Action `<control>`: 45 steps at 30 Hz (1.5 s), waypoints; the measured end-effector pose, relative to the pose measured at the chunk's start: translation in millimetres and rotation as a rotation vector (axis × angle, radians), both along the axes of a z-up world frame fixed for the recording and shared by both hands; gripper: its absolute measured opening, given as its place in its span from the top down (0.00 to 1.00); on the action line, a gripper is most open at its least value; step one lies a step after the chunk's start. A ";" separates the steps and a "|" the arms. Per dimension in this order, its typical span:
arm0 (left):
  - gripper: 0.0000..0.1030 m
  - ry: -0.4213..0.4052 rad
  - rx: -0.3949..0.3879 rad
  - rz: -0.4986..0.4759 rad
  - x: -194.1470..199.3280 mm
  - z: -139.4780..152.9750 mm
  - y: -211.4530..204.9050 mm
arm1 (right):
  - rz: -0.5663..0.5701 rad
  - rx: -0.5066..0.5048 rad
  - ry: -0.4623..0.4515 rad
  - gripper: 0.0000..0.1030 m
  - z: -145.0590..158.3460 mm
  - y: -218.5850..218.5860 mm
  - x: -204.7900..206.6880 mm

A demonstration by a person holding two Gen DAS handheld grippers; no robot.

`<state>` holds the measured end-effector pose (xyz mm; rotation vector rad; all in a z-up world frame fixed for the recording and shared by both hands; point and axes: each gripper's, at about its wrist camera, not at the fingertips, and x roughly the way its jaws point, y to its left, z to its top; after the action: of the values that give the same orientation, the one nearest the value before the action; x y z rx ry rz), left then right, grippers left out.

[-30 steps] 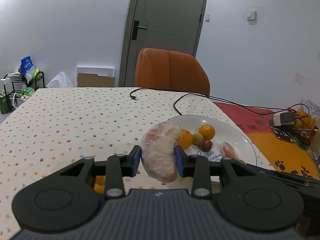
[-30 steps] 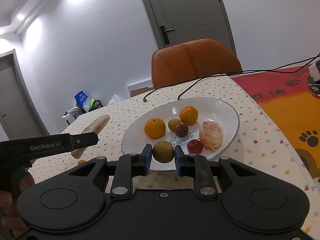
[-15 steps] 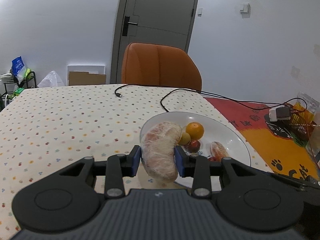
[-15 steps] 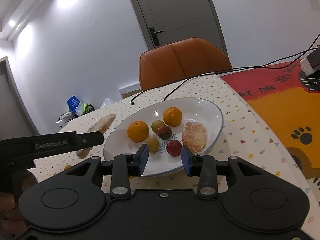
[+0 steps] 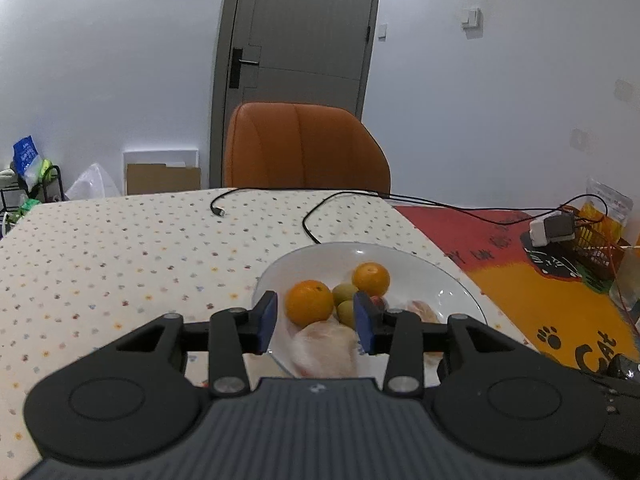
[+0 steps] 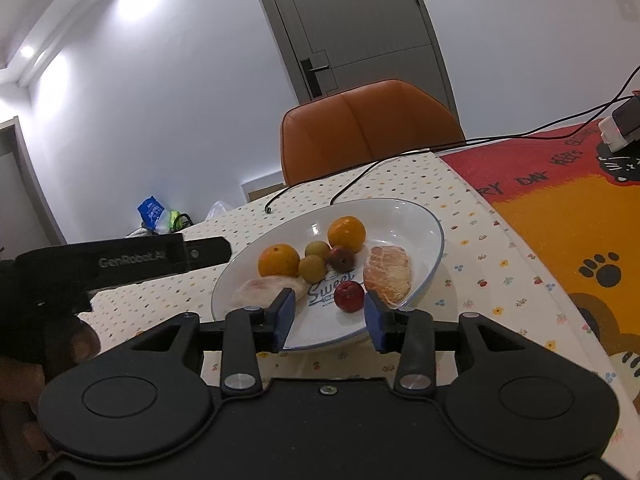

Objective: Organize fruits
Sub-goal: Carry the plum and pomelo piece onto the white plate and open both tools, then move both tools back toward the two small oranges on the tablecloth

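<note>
A white plate [image 6: 432,236] [image 5: 452,284] on the dotted tablecloth holds two oranges [image 6: 279,260] [image 6: 346,233], two small green fruits [image 6: 313,268], two small red fruits [image 6: 349,296], a peeled orange-coloured piece [image 6: 389,274] and a pale pomelo segment [image 6: 262,290] [image 5: 326,350] at its near left rim. My left gripper [image 5: 315,322] is open just above the pomelo segment, which looks blurred below the jaws. My right gripper [image 6: 328,318] is open and empty over the plate's front edge.
An orange chair [image 5: 304,146] stands behind the table. Black cables [image 5: 320,208] run across the far tabletop to a charger [image 5: 550,230] on a red and orange mat [image 6: 560,216]. A person's hand [image 6: 36,356] holds the left gripper's body at the left.
My left gripper has opened and let the pomelo segment go onto the plate. My right gripper released the green fruit onto the plate, opened wider and drew back.
</note>
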<state>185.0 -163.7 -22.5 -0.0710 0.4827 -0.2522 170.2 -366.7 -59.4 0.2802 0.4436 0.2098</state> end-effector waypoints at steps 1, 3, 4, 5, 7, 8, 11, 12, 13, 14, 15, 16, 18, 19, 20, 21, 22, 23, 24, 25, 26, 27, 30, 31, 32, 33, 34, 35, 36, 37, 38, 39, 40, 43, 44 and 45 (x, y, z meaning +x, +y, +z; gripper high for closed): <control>0.60 0.006 -0.009 0.006 -0.6 0.2 3.2 | -0.002 -0.001 0.000 0.60 0.2 0.4 -0.4; 0.58 0.017 -0.017 0.022 -0.8 1.1 8.8 | -0.004 -0.003 0.001 0.59 0.6 1.4 -1.1; 0.56 0.017 -0.018 0.032 -1.9 1.4 11.7 | -0.005 -0.002 0.003 0.58 0.7 1.8 -1.2; 0.54 0.016 -0.017 0.041 -3.0 1.8 14.5 | -0.005 -0.002 0.004 0.58 0.8 2.5 -1.4; 0.47 0.013 -0.016 0.064 -5.9 2.7 21.1 | -0.005 -0.002 0.006 0.57 1.1 3.8 -1.6; 0.46 0.012 -0.017 0.070 -6.9 3.3 23.9 | -0.004 -0.002 0.006 0.57 1.5 4.6 -2.1; 0.41 0.014 -0.021 0.090 -10.7 5.1 32.8 | 0.002 -0.005 0.007 0.53 2.9 7.5 -2.9; 0.38 0.014 -0.021 0.097 -12.1 5.7 35.9 | 0.003 -0.006 0.007 0.51 3.2 8.7 -3.3; 0.36 0.012 -0.022 0.103 -13.6 6.3 38.8 | 0.005 -0.007 0.007 0.50 3.5 9.9 -4.0; 0.34 0.009 -0.023 0.110 -16.0 6.8 41.9 | 0.009 -0.008 0.007 0.50 3.8 11.1 -4.2; 0.29 0.007 -0.024 0.118 -17.8 7.4 45.0 | 0.012 -0.008 0.007 0.48 4.1 12.5 -4.7; 0.24 0.004 -0.028 0.125 -19.8 8.0 48.6 | 0.014 -0.008 0.008 0.45 4.4 14.2 -4.9; 0.20 -0.001 -0.033 0.135 -23.1 9.1 54.7 | 0.017 -0.007 0.007 0.39 5.5 17.3 -6.0; 0.19 -0.001 -0.031 0.144 -24.6 9.8 57.9 | 0.018 -0.008 0.007 0.34 6.3 19.1 -6.5; 0.19 -0.001 -0.030 0.151 -25.6 10.1 60.8 | 0.020 -0.007 0.005 0.32 7.0 20.6 -6.9; 0.18 -0.001 -0.029 0.157 -26.6 10.5 63.1 | 0.023 -0.007 0.003 0.28 7.9 22.3 -7.5; 0.17 -0.002 -0.030 0.162 -27.9 10.8 65.7 | 0.025 -0.008 0.002 0.22 8.8 24.4 -7.9; 0.17 -0.004 -0.030 0.167 -29.5 11.1 68.5 | 0.026 -0.010 -0.003 0.19 10.0 26.6 -8.9; 0.16 -0.005 -0.029 0.171 -31.1 11.3 70.7 | 0.026 -0.011 -0.010 0.13 11.0 28.2 -9.8; 0.15 -0.007 -0.028 0.175 -32.8 11.4 73.4 | 0.027 -0.012 -0.017 0.08 12.2 29.9 -11.0; 0.14 -0.008 -0.028 0.179 -34.8 11.0 77.0 | 0.029 -0.010 -0.021 0.07 13.1 31.4 -11.5; 0.11 -0.007 -0.033 0.183 -36.4 11.0 80.1 | 0.033 -0.007 -0.023 0.05 13.8 32.9 -11.8; 0.08 -0.001 -0.058 0.206 -42.4 10.1 91.6 | 0.043 -0.003 -0.021 0.02 14.5 37.5 -12.4; 0.08 0.004 -0.058 0.212 -43.8 9.7 95.4 | 0.047 -0.006 -0.023 0.01 14.8 40.1 -12.6; 0.08 0.006 -0.054 0.215 -45.5 9.3 97.9 | 0.052 -0.009 -0.024 0.00 15.1 42.6 -12.8; 0.08 0.009 -0.049 0.220 -46.9 8.8 101.2 | 0.056 -0.011 -0.024 0.00 15.3 45.1 -13.2; 0.08 0.010 -0.044 0.226 -48.3 8.3 104.2 | 0.061 -0.014 -0.025 0.00 15.5 48.0 -13.6; 0.08 0.012 -0.040 0.232 -49.6 7.7 107.1 | 0.068 -0.016 -0.025 0.00 15.9 51.2 -14.3; 0.08 0.015 -0.039 0.236 -50.9 7.3 110.3 | 0.074 -0.019 -0.025 0.00 16.1 53.9 -14.7; 0.08 0.017 -0.040 0.240 -52.2 6.9 113.0 | 0.079 -0.022 -0.025 0.00 16.3 56.8 -15.0; 0.08 0.021 -0.041 0.245 -53.5 6.4 115.9 | 0.085 -0.025 -0.024 0.00 16.5 59.5 -15.3; 0.08 0.023 -0.040 0.250 -54.8 5.9 118.8 | 0.091 -0.028 -0.024 0.00 16.9 62.2 -15.3; 0.08 0.024 -0.039 0.254 -56.2 5.2 121.7 | 0.097 -0.031 -0.023 0.00 17.2 64.7 -15.1; 0.08 0.029 -0.041 0.263 -61.1 3.4 129.6 | 0.107 -0.040 -0.025 0.00 18.0 70.8 -15.1; 0.08 0.031 -0.043 0.264 -62.2 2.9 131.5 | 0.109 -0.042 -0.025 0.00 18.2 72.5 -15.4; 0.08 0.034 -0.046 0.264 -63.0 2.0 134.0 | 0.110 -0.042 -0.024 0.00 18.4 73.8 -15.5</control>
<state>122.0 -29.7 -20.5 -0.1827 0.4956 -0.0037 154.7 -292.9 -41.0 0.2117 0.4396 0.3109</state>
